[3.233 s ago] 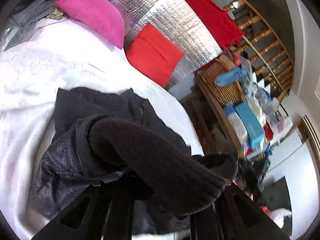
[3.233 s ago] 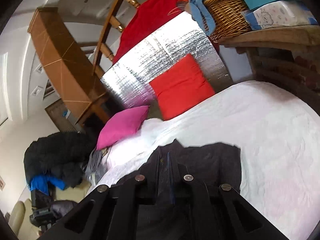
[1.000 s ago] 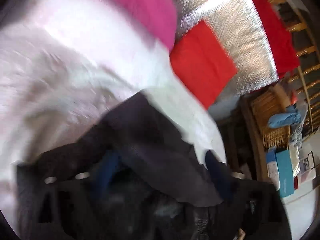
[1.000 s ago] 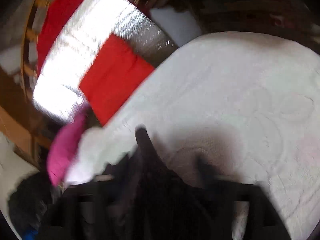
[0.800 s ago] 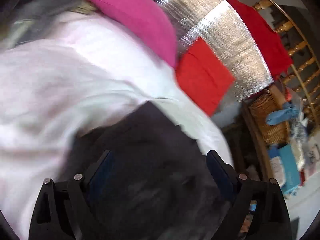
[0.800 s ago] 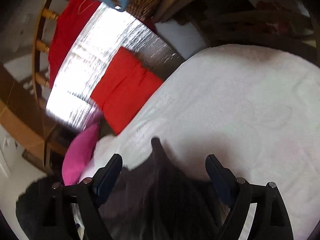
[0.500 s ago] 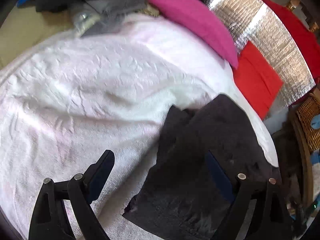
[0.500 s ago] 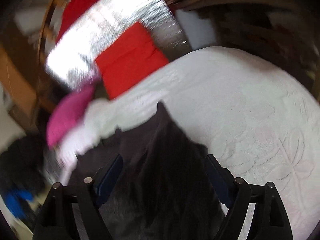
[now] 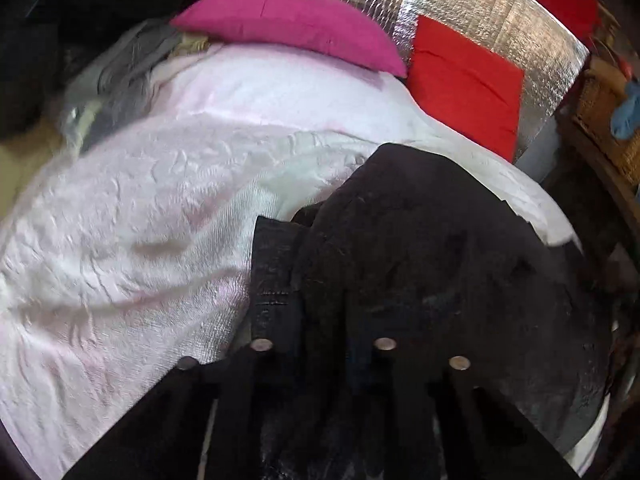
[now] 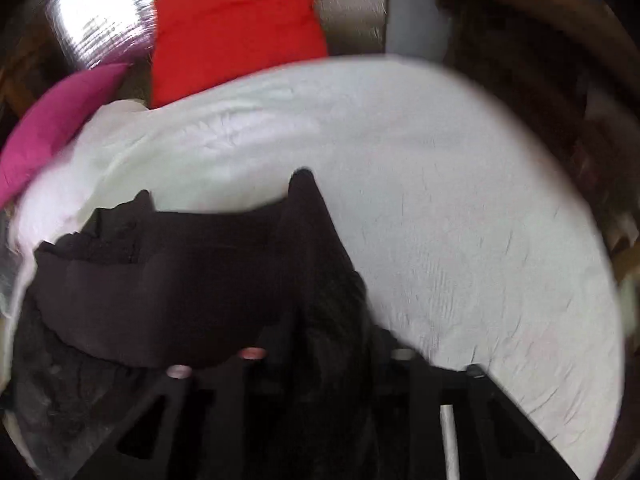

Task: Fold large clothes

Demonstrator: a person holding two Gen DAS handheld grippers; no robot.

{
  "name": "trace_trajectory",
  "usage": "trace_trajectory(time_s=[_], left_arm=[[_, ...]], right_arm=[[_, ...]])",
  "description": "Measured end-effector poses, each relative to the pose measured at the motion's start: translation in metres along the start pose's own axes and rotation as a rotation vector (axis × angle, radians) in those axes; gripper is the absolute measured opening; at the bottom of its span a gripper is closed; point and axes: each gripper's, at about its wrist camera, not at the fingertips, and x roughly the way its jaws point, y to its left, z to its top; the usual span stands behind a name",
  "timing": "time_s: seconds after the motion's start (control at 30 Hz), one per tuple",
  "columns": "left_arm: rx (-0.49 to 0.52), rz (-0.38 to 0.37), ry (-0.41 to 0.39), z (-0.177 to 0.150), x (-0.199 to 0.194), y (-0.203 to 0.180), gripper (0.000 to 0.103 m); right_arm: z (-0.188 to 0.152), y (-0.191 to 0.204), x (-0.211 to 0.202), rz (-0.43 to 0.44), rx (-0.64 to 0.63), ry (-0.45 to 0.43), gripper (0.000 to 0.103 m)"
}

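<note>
Both wrist views: close, downward, bed [image 9: 168, 216].

The dark garment [image 9: 420, 248] lies bunched on the white bedspread [image 9: 160, 240], a near-black knit with a stitched hem edge showing on its left side (folds piled over one another). In the right wrist view one corner [image 10: 304, 200] peaks upward, tent-like.

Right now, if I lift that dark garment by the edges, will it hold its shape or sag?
Likely it sags: the dark garment already lies in soft folds and bunches on the white bedspread. It looks thick, so probably weighty for cloth. The left gripper is shut on an edge, and the right gripper is closing on another; the middle would droop between them.
</note>
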Motion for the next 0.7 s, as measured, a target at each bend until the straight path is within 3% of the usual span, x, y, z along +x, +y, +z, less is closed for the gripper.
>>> trace_trajectory(time_s=[0.1,0.2,0.23,0.37,0.43,0.47,0.5,0.6,0.7], left_arm=[[0.035,0.025,-0.028,-0.007,-0.011,0.001,0.012],[0.052,0.055,0.011,-0.013,-0.003,0.003,0.012],[0.052,0.061,0.018,-0.014,-0.001,0.003,0.012],[0.032,0.088,0.006,-0.011,0.003,0.0,0.022],[0.003,0.08,0.018,-0.01,0.005,0.004,0.025],[-0.009,0.075,0.02,-0.008,0.006,0.005,0.029],[-0.027,0.068,0.02,-0.006,0.005,0.008,0.032],[-0.071,0.058,0.024,-0.004,0.002,0.012,0.033],[-0.099,0.063,0.032,-0.001,0.004,0.013,0.033]], right_arm=[[0.013,0.017,-0.028,0.004,-0.002,-0.142,0.017],[0.021,0.01,-0.039,0.054,0.084,-0.26,0.017],[0.021,0.005,-0.031,0.064,0.116,-0.257,0.017],[0.007,-0.012,0.026,0.092,0.197,-0.029,0.027],[0.002,-0.027,0.012,0.143,0.257,-0.093,0.043],[0.001,-0.033,0.003,0.151,0.282,-0.117,0.07],[0.0,-0.039,-0.01,0.161,0.31,-0.155,0.081],[0.005,-0.029,-0.05,0.2,0.25,-0.25,0.081],[0.014,0.011,-0.057,0.276,0.08,-0.156,0.081]])
